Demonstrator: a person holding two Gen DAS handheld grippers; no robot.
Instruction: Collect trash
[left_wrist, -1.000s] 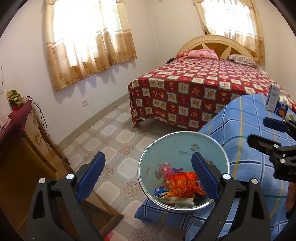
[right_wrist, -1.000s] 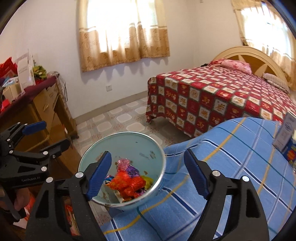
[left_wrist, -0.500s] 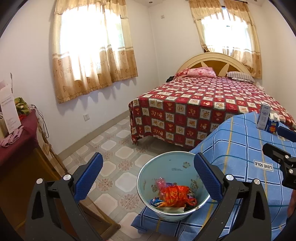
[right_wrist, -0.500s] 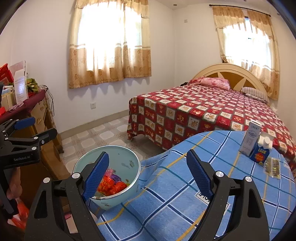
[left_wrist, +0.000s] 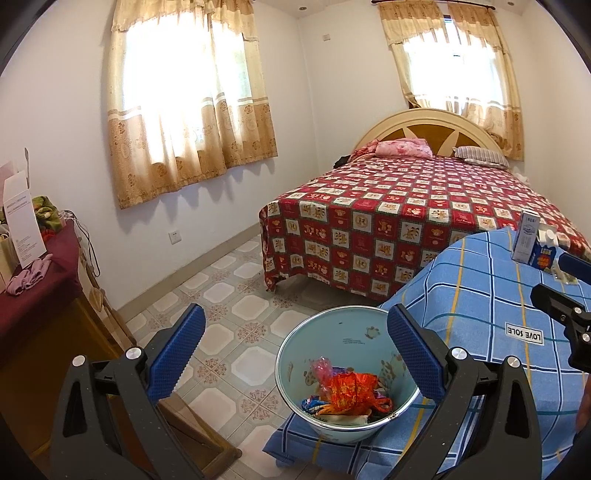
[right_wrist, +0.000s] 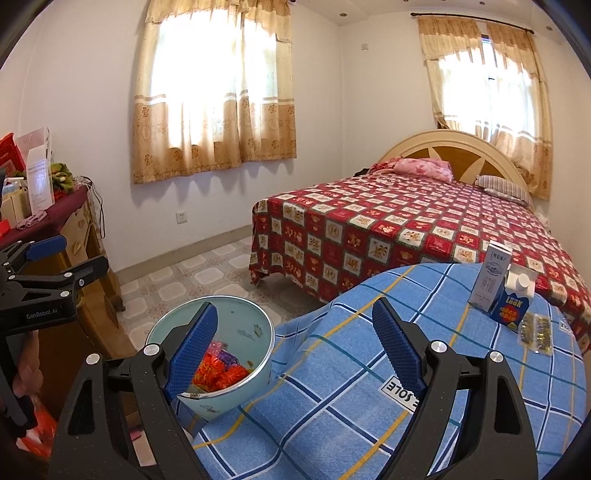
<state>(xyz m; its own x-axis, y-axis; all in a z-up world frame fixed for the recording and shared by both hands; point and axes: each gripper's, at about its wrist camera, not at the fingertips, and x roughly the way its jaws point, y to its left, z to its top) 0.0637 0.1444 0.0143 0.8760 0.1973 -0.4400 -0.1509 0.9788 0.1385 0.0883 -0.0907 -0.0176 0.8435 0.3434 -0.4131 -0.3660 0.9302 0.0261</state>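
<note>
A pale blue bin (left_wrist: 343, 332) stands at the edge of the blue checked tablecloth (left_wrist: 480, 295) and holds crumpled red and pink wrappers (left_wrist: 347, 391). It also shows in the right wrist view (right_wrist: 243, 325). My left gripper (left_wrist: 295, 350) is open and empty above the bin. My right gripper (right_wrist: 295, 347) is open and empty over the cloth (right_wrist: 351, 398), beside the bin. A white carton (right_wrist: 493, 278), a blue carton (right_wrist: 513, 304) and a foil blister pack (right_wrist: 535, 330) stand on the cloth at the far right.
A bed with a red patterned cover (left_wrist: 406, 214) lies behind the table. A wooden cabinet (left_wrist: 40, 314) with a maroon cloth and clutter stands at the left. Tiled floor (left_wrist: 229, 295) lies between them.
Both grippers have pulled back and up from the bin. The bin now looks smaller and lower in both views, and the cartons on the cloth have come into view.
</note>
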